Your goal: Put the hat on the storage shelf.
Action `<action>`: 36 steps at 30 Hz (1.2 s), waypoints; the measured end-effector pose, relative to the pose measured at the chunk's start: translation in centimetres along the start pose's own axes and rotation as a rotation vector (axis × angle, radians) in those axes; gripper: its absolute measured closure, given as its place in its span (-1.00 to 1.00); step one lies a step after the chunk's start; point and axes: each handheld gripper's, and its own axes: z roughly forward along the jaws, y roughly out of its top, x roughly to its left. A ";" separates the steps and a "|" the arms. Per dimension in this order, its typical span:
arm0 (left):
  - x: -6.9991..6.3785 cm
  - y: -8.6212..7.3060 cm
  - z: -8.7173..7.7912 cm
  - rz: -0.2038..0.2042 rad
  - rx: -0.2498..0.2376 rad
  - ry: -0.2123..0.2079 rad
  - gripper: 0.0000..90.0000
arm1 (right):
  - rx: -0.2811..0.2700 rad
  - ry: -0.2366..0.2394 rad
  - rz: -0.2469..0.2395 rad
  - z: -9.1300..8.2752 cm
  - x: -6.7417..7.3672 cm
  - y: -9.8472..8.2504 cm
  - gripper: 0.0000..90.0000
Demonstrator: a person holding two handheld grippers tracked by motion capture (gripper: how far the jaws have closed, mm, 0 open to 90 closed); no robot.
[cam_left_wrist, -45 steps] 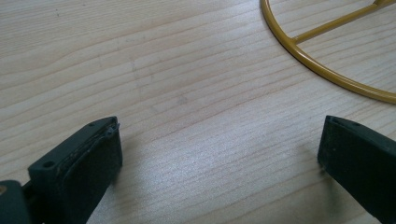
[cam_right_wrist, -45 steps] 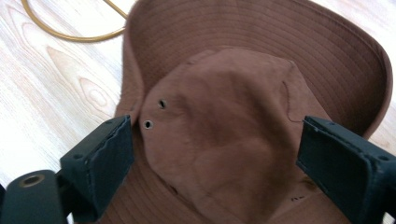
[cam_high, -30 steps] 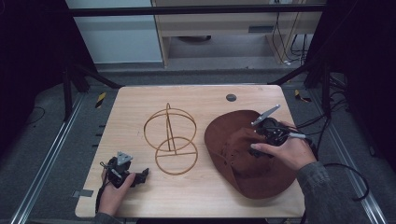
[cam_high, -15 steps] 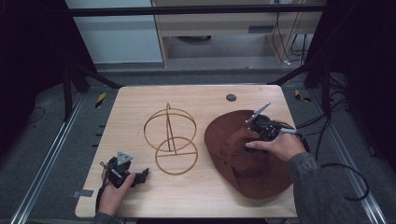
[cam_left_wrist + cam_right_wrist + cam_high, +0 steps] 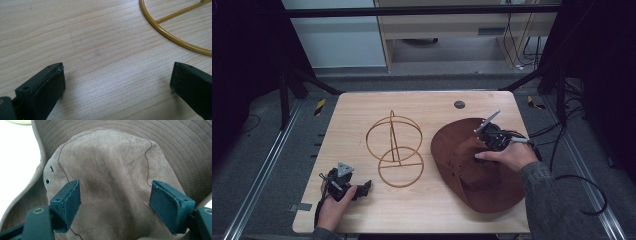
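Observation:
A brown suede wide-brim hat [image 5: 492, 175] lies crown up on the right half of the wooden table [image 5: 422, 210]. My right gripper [image 5: 474, 147] points down at its crown [image 5: 112, 177], and the two pads stand at either side of the crown top. Its jaws have just been closing, with the crown between them and a wide gap still left. A gold wire stand [image 5: 392, 135] made of rings stands at the table's middle. My left gripper [image 5: 363, 188] rests at the front left, open on bare wood [image 5: 116, 82], with the stand's base ring [image 5: 172, 40] just ahead.
A small dark round insert [image 5: 459, 104] sits in the tabletop near the far edge. Cables [image 5: 572, 185] trail off the table's right side. Dark floor and metal rails surround the table.
My right hand has shifted left and down onto the hat's crown, and its jaws stand narrower. The left hand and the wire stand have not moved.

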 end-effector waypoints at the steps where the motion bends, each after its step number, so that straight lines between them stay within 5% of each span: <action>1: 0.0 0.0 0.0 0.000 0.001 0.000 -1.00 | 0.004 -0.001 0.000 0.1 0.0 -0.1 -0.43; 14: 0.0 0.0 0.0 0.001 0.002 0.000 -1.00 | 0.030 0.007 0.007 1.1 -0.4 -0.4 -0.13; 25: 0.0 0.0 0.0 -0.001 0.000 0.000 -1.00 | 0.038 0.027 -0.013 1.4 -0.7 -0.6 0.55; 36: 0.0 0.0 0.0 0.003 0.003 0.000 -1.00 | 0.012 0.057 0.008 0.8 -1.2 -1.0 0.96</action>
